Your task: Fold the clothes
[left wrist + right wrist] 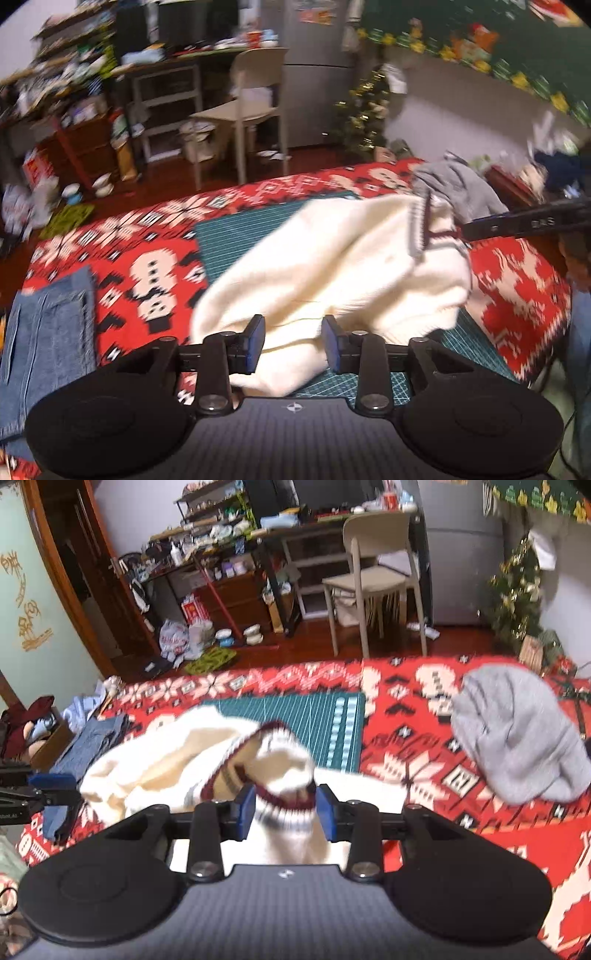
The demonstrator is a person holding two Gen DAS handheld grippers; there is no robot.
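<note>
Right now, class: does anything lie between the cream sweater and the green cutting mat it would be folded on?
Nothing visible does. The cream sweater already drapes over the green mat; the grey garment and folded jeans lie off to the sides.

Cream knit sweater (332, 258), matt, fuzzy

Dim warm light, motion blur, fisheye warping

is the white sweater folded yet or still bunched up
Not folded: the white sweater lies in a crumpled heap across the green mat, its striped trim pinched in the right gripper.
</note>
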